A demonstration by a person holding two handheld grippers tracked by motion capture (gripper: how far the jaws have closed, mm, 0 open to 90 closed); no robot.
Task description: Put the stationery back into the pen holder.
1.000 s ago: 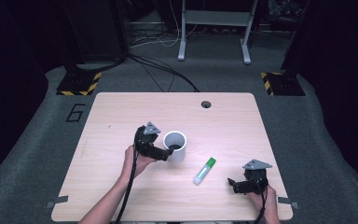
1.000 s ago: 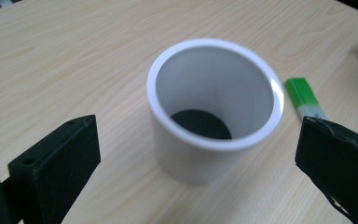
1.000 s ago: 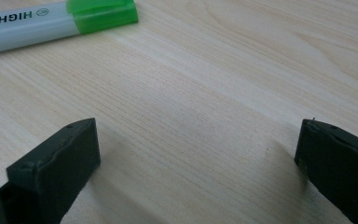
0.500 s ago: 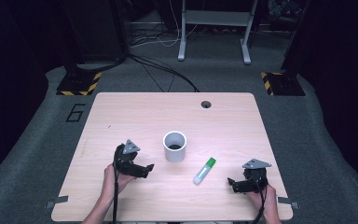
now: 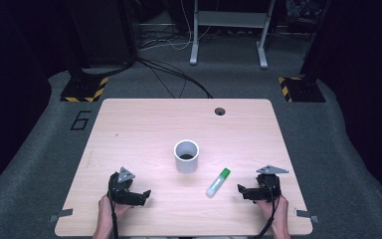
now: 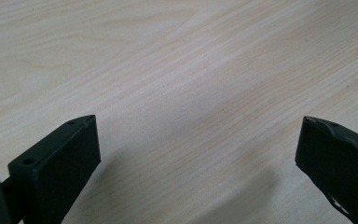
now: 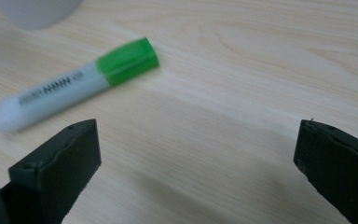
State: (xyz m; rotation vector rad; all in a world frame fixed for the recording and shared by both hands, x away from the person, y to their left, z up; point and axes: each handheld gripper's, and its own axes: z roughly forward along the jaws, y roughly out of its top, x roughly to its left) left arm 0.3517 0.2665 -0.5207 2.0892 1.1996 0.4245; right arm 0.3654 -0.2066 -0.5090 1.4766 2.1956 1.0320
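A white cylindrical cup [image 5: 186, 156] stands mid light-wood tabletop [image 5: 129, 129]. A white marker with green cap [image 5: 218, 181] lies just right of it. Both hand-held grippers, left [image 5: 140, 195] and right [image 5: 243, 190], rest spread, empty. Probably best: close squarely across the marker's barrel.

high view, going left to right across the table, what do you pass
left gripper → white cup → green-capped marker → right gripper
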